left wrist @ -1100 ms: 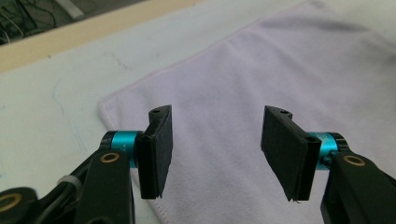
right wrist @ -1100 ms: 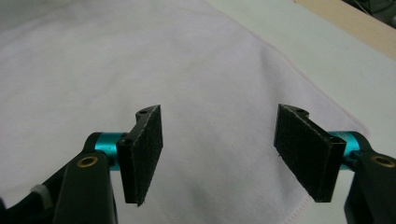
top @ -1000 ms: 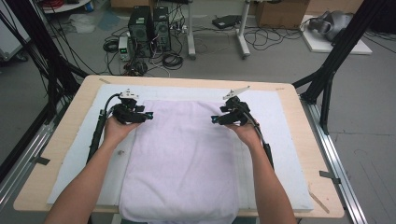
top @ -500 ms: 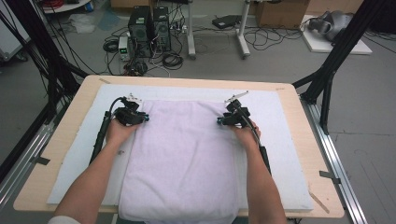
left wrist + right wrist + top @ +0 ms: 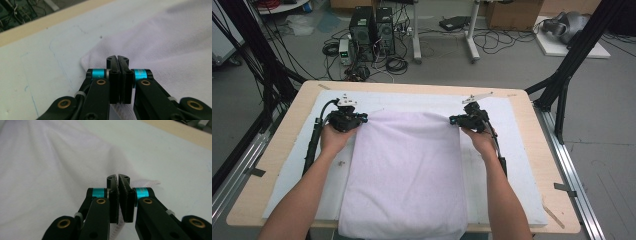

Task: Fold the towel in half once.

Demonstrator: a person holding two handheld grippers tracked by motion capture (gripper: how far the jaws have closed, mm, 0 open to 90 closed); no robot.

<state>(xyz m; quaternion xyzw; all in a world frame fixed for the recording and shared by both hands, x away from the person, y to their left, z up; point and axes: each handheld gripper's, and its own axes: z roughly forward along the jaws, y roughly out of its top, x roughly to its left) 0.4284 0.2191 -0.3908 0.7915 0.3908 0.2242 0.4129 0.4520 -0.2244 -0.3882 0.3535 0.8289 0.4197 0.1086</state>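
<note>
A pale lilac-white towel [image 5: 404, 170] lies flat along the middle of the white mat [image 5: 522, 165] that covers the wooden table [image 5: 277, 155], its near end hanging off the person's edge; the left gripper [image 5: 360, 119] has just been closing and now pinches the far left corner, with cloth showing between and below its jaws in the left gripper view; the right gripper [image 5: 455, 120] has likewise just been closing and clamps the far right corner, a hemmed edge poking out beside its pads [image 5: 125, 195]. The towel looks soft, light and limp, so I judge it will sag and drape between the 2 grips rather than hold a shape; it is not fragile; the hemmed corners seem the surest place to hold, since a thin pinch could slip. No containers stand on the table.
</note>
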